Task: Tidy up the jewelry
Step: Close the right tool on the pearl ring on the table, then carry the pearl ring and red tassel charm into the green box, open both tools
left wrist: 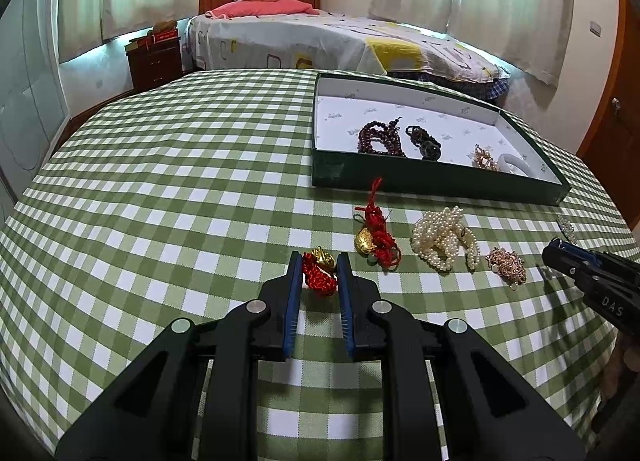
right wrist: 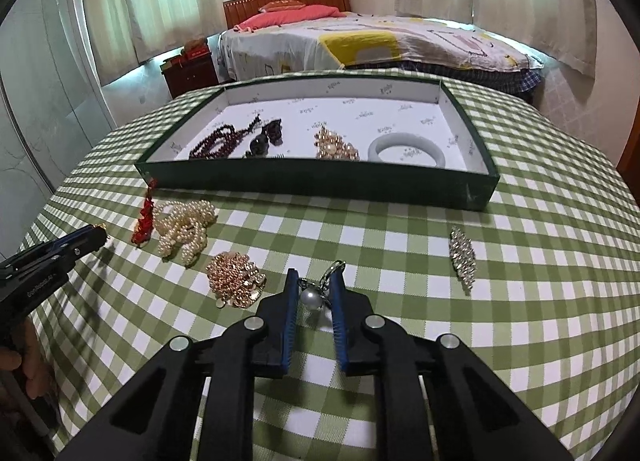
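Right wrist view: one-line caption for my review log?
Right gripper straddles a pearl keychain on the checked tablecloth, green tray beyond.

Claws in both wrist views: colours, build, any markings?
Both match: the left claw and right claw have matte black angular linkage arms with triangular cut-outs, round silver pivot pins, and blue ribbed finger pads. White lettering shows on each body when seen from the other view, including "DAS". No cables or sleeves visible.

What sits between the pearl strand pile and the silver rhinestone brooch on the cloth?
In the right wrist view: the rose-gold cluster, then the right gripper around a grey pearl charm, between pearl pile and brooch.
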